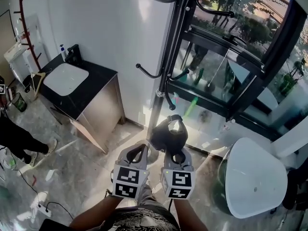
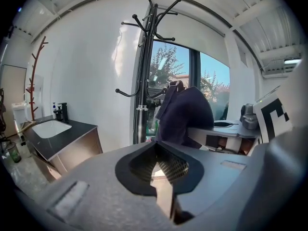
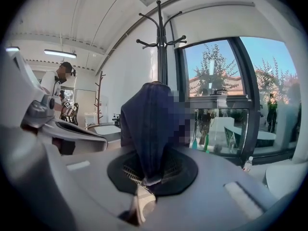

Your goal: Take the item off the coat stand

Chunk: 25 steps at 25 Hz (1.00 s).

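Note:
The black coat stand [image 1: 166,57] rises by the window, and its hooks that show are bare. A dark navy cap [image 1: 168,134] hangs off the stand, just in front of its base, with my right gripper [image 1: 174,150] shut on its fabric. In the right gripper view the cap [image 3: 151,124] stands straight up out of the right gripper [image 3: 144,179] and hides the lower part of the stand [image 3: 160,42]. My left gripper [image 1: 137,150] is close beside the right one, shut and holding nothing. From the left gripper view the cap [image 2: 185,112] shows to the right of the stand [image 2: 144,81].
A dark counter with a white sink [image 1: 72,81] stands at the left wall, with a red-brown coat rack [image 1: 26,28] behind it. A white round table [image 1: 255,177] is at the right. The black-framed window [image 1: 231,66] is behind the stand. A person [image 1: 14,134] stands at far left.

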Available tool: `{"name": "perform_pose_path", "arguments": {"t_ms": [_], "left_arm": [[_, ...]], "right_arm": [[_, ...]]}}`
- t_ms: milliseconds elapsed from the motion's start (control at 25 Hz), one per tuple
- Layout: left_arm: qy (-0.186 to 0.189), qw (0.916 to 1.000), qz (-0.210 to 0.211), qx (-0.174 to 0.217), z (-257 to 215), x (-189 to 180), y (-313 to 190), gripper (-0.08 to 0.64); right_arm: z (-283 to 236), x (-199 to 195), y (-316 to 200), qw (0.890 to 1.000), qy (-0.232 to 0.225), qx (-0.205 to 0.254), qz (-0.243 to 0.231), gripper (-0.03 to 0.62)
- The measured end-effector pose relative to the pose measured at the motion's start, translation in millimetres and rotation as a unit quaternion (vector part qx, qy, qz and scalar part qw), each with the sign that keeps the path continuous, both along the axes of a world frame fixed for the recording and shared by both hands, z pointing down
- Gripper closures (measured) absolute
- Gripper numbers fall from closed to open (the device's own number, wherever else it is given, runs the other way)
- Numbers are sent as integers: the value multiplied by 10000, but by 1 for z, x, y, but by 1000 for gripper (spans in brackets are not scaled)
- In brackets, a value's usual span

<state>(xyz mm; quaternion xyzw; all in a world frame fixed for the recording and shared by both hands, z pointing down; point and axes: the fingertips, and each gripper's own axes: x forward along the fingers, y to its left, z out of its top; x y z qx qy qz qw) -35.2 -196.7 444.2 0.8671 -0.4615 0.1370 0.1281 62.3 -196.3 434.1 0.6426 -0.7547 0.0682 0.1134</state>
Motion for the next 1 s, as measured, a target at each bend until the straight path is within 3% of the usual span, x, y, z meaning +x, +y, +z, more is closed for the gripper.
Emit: {"name": "perform_pose_path", "arguments": {"t_ms": [1000], "left_arm": [[-7,9999,18,117,-2,3,37,555]], "right_arm": [[-1,6,53,9998,-171,-62,63,572]]}}
